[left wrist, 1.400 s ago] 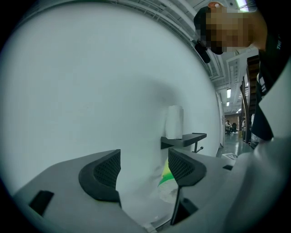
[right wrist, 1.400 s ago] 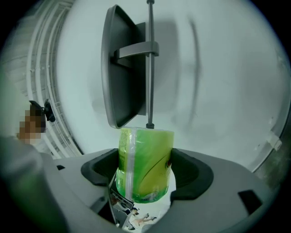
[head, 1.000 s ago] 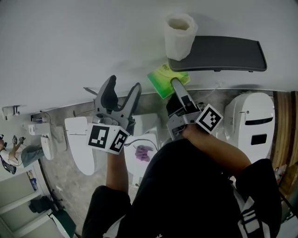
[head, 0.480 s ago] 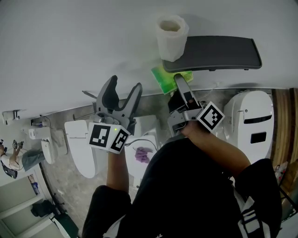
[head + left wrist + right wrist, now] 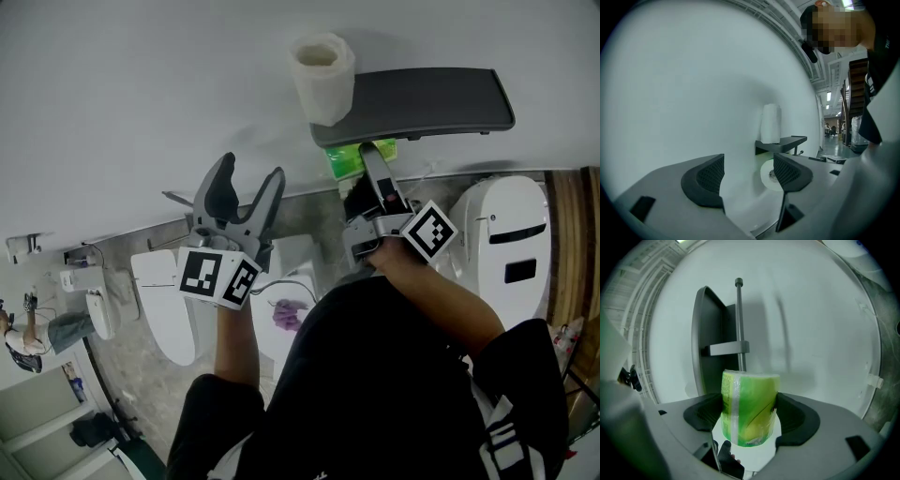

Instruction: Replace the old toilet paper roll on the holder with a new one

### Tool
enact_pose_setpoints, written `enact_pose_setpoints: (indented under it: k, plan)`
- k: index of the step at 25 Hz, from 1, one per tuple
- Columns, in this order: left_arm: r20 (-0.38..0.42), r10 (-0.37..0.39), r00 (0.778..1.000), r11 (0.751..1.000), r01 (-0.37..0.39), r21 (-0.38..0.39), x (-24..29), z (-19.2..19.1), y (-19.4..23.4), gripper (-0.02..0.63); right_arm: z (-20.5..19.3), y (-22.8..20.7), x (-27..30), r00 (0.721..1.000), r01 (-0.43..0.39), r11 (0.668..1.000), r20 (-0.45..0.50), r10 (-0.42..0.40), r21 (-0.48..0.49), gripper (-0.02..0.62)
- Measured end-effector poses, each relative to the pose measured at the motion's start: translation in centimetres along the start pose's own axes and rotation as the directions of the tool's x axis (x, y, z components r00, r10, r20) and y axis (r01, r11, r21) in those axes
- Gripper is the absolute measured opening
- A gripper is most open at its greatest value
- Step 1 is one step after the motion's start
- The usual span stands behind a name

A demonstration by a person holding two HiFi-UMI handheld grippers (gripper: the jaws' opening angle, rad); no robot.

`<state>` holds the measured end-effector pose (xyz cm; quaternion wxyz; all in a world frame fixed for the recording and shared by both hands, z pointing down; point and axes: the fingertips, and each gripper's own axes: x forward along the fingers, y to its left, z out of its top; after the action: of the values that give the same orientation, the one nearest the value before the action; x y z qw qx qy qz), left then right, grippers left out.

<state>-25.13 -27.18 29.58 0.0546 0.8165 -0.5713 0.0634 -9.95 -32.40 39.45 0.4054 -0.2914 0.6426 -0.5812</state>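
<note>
A dark grey holder shelf [image 5: 412, 101] is fixed to the white wall. An unwrapped white roll [image 5: 322, 77] stands on its left end; the left gripper view shows this white roll [image 5: 770, 123] upright on the shelf [image 5: 785, 142]. My right gripper [image 5: 373, 172] is shut on a green-wrapped new roll [image 5: 359, 157] just under the shelf. In the right gripper view the green roll [image 5: 750, 408] sits between the jaws, in front of the holder's bare metal rod [image 5: 738, 324]. My left gripper [image 5: 242, 192] hangs open and empty to the left, away from the wall.
Far below stand white toilets [image 5: 506, 244], [image 5: 164, 300] on a grey floor. A person [image 5: 19, 328] is at the far left edge. The white wall [image 5: 141, 103] fills the upper view. A round white roll end [image 5: 767, 174] shows under the shelf.
My right gripper has carried the green roll up and towards the wall, from beside the shelf's edge to under it. The left gripper has stayed open and still.
</note>
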Motion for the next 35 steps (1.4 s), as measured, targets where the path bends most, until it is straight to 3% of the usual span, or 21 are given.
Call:
enact_pose_setpoints:
  k: [8, 20, 28, 35]
  plan:
    - [0.002, -0.041, 0.999, 0.999, 0.041, -0.006, 0.4, 0.1, 0.1, 0.319, 1.0, 0.2, -0.4, 0.999, 0.014, 0.999, 0.046, -0.013, -0.032, 0.365]
    - [0.008, -0.078, 0.997, 0.997, 0.079, -0.019, 1.6, 0.4, -0.3, 0.319, 1.5, 0.2, -0.2, 1.000, 0.004, 0.995, 0.027, -0.002, -0.101, 0.365]
    - [0.015, -0.090, 0.996, 0.996, 0.090, -0.027, 1.6, 0.0, -0.5, 0.321, 0.7, -0.1, -0.3, 0.997, 0.017, 1.000, -0.079, -0.019, -0.026, 0.365]
    - [0.030, -0.101, 0.994, 0.994, 0.101, -0.029, 1.7, 0.3, -0.6, 0.321, -0.1, 0.0, -1.5, 0.972, 0.039, 0.999, -0.230, -0.041, -0.016, 0.365]
